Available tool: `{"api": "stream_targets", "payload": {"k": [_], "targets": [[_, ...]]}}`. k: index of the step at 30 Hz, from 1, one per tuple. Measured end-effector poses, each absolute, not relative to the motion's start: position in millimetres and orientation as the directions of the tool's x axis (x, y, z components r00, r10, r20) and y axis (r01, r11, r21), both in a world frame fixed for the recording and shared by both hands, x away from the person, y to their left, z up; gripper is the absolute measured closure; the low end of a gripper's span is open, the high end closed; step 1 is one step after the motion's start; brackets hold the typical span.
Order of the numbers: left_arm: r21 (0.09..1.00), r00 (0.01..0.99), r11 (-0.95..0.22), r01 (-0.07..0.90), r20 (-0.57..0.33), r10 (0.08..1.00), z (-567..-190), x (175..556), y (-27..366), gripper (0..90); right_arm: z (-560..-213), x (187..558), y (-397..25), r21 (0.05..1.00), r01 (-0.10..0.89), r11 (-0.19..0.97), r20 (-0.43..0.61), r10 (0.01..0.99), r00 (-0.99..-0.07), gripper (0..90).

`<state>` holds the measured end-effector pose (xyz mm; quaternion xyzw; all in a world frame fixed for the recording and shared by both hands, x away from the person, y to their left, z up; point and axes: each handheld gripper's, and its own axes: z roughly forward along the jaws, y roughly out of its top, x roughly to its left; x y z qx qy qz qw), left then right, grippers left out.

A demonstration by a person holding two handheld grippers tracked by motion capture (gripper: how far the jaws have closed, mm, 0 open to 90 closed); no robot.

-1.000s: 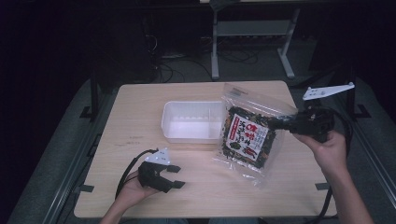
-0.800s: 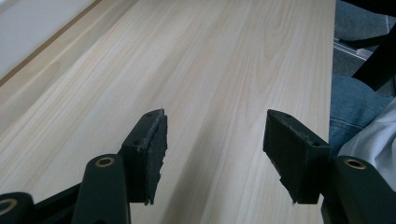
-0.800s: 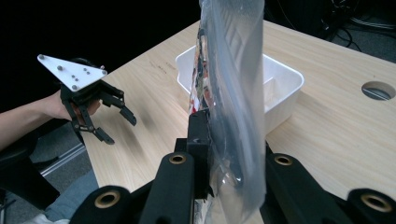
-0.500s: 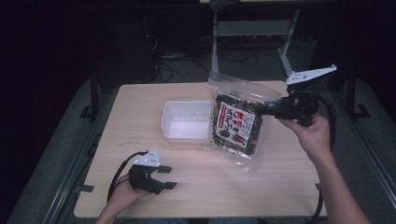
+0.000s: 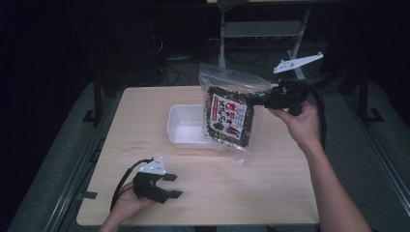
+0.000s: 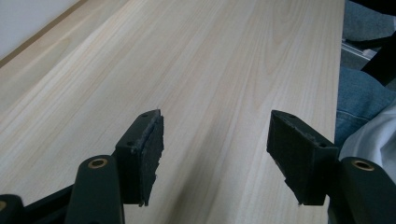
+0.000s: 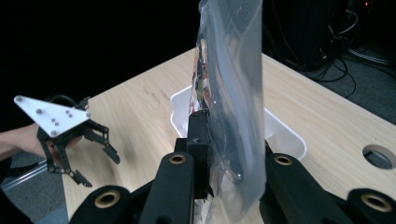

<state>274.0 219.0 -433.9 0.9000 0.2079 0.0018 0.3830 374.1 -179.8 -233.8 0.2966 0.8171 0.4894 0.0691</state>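
Observation:
A clear plastic bag of dark snack mix with a red and white label [image 5: 230, 112] hangs upright above the table, over the right end of a white rectangular tub [image 5: 184, 129]. My right gripper [image 5: 255, 98] is shut on the bag's right edge. In the right gripper view the bag [image 7: 233, 88] stands edge-on between the two jaws, with the tub [image 7: 280, 133] behind it. My left gripper [image 5: 169, 186] rests open near the table's front left, nothing between its fingers [image 6: 144, 144].
The light wooden table [image 5: 145, 111] has a round hole [image 7: 379, 155] near its right side. A metal stand and cables lie on the dark floor behind the table. A knee in blue jeans [image 6: 362, 100] shows beyond the table's front edge.
My right gripper has lifted the bag off the table and carried it left and up, over the tub's right end. The left gripper has stayed put and open.

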Motion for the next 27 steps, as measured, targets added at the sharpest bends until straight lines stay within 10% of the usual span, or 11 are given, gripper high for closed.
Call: {"api": "stream_targets", "payload": {"k": [27], "targets": [[0.712, 0.894, -0.576, 0.403, -0.17, 0.415, -432.1, 278.2, 230.2, 29.2, -226.6, 421.1, -99.4, 0.858, 0.359, 0.367, 0.084, 0.589, -0.803, 78.1]]}}
